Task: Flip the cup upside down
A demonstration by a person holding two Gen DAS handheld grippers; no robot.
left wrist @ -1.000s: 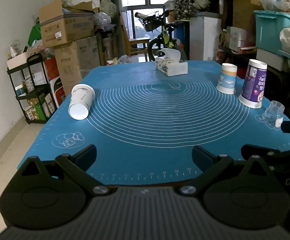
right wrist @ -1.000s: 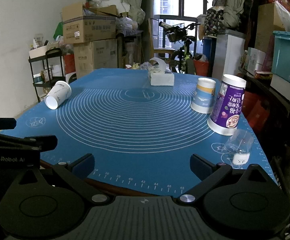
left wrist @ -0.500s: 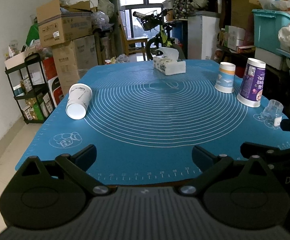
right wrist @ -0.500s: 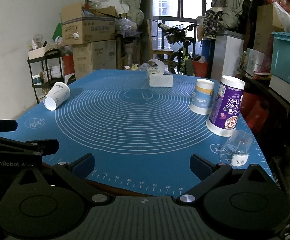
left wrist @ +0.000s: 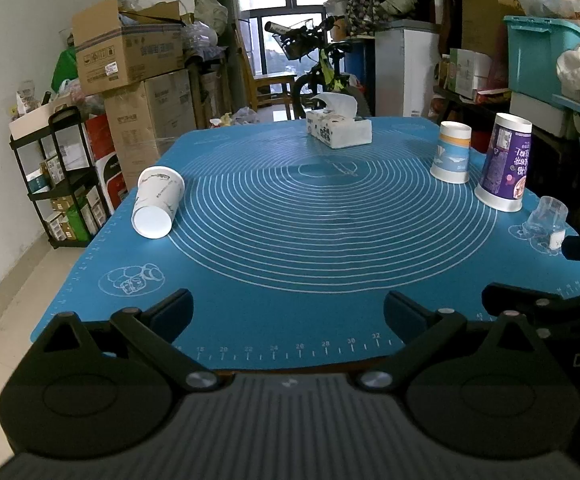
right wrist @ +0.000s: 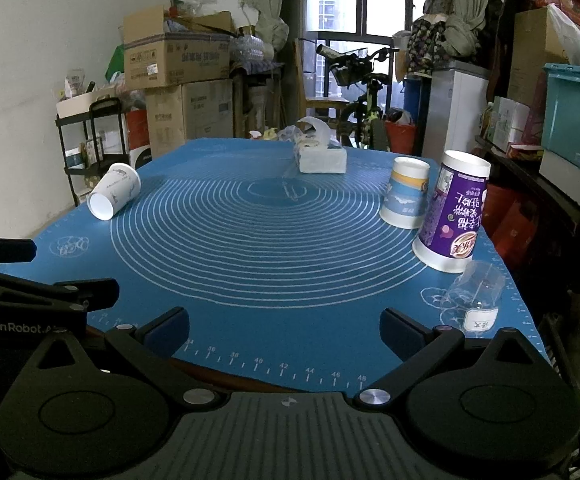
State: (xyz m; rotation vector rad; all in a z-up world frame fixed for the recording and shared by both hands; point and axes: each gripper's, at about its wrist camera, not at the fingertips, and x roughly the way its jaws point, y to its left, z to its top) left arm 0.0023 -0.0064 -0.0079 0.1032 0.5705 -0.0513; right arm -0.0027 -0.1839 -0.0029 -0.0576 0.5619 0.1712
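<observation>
A white paper cup (left wrist: 157, 202) lies on its side at the left edge of the blue mat (left wrist: 309, 240), its closed base toward me; it also shows in the right wrist view (right wrist: 113, 196). My left gripper (left wrist: 288, 315) is open and empty above the mat's front edge, well short of the cup. My right gripper (right wrist: 284, 328) is open and empty at the front edge too. A blue-and-white cup (right wrist: 406, 192), a tall purple cup (right wrist: 453, 217) and a small clear cup (right wrist: 477, 295) stand upside down at the right.
A tissue box (left wrist: 338, 129) sits at the far middle of the mat. Cardboard boxes (left wrist: 130, 56) and a black shelf (left wrist: 62, 176) stand left of the table. A bicycle (left wrist: 321, 68) and storage bins (left wrist: 545, 56) crowd the back and right.
Both grippers have drawn back slightly from the table, so more of the mat's front edge shows. The cups have not moved.
</observation>
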